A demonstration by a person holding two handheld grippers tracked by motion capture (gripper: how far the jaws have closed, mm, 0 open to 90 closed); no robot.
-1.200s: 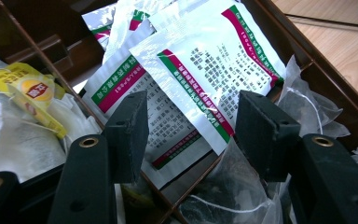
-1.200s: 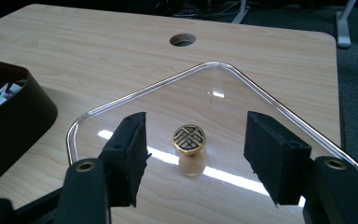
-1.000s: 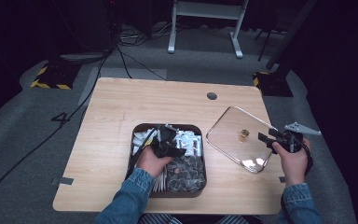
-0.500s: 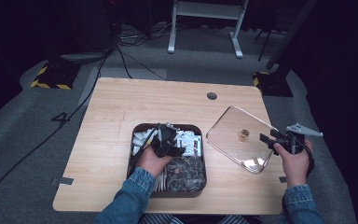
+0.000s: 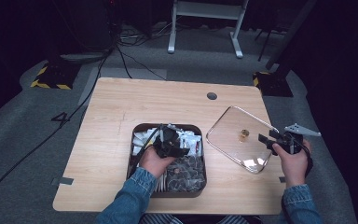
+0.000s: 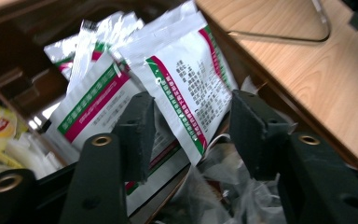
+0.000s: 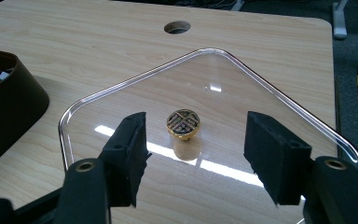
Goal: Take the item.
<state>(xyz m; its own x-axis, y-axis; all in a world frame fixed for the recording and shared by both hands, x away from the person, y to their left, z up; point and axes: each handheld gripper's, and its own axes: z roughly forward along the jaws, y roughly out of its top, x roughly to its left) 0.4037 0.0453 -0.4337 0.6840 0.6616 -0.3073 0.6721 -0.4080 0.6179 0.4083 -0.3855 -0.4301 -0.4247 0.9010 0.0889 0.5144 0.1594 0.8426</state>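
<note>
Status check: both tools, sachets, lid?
Left tool in the box, jaws just closing around a white sachet, not clamped. Right tool open, at glass lid. Nothing blocking.

The left gripper (image 6: 189,135), inside the dark box (image 5: 136,140), has just been closing its jaws a little. A white sachet (image 6: 186,79) stands between them, not yet pressed from both sides.
</note>
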